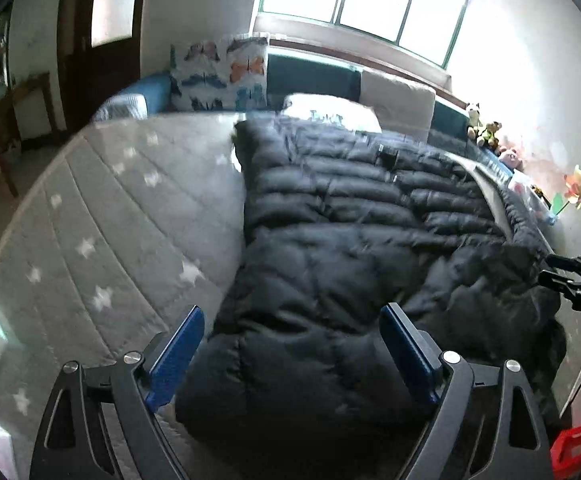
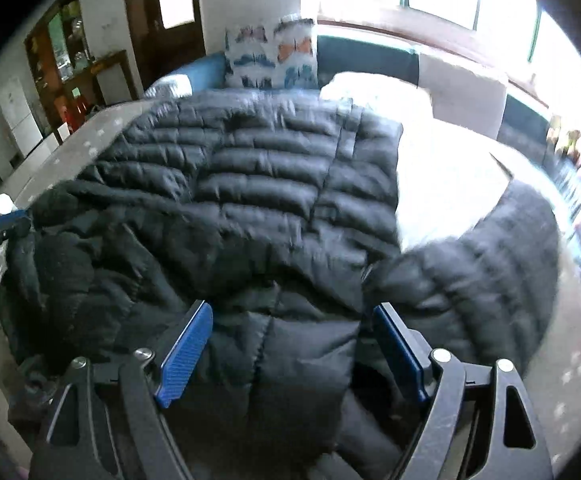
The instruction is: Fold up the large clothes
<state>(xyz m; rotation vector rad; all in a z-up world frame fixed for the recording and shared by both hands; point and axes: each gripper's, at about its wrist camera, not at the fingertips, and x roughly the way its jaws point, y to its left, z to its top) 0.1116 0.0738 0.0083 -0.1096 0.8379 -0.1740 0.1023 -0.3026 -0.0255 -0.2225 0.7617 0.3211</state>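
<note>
A large black quilted puffer jacket [image 1: 350, 240] lies spread on a grey star-patterned bed [image 1: 110, 208]. My left gripper [image 1: 292, 320] is open, its blue pads wide apart just above the jacket's near left part, holding nothing. The right gripper shows at the right edge of the left wrist view [image 1: 570, 276]. In the right wrist view the jacket [image 2: 270, 184] fills the middle, with one sleeve [image 2: 490, 256] stretched out to the right. My right gripper [image 2: 292, 316] is open above the near edge of the jacket, empty. The left gripper's blue tip [image 2: 6, 220] shows at the far left.
A butterfly-print pillow [image 1: 218, 76] and a white pillow [image 1: 330, 110] sit at the head of the bed by the window. Stuffed toys [image 1: 486, 132] and a pinwheel [image 1: 578, 192] line the right side. A dark wooden door [image 1: 102, 40] and a cabinet [image 2: 70, 68] stand left.
</note>
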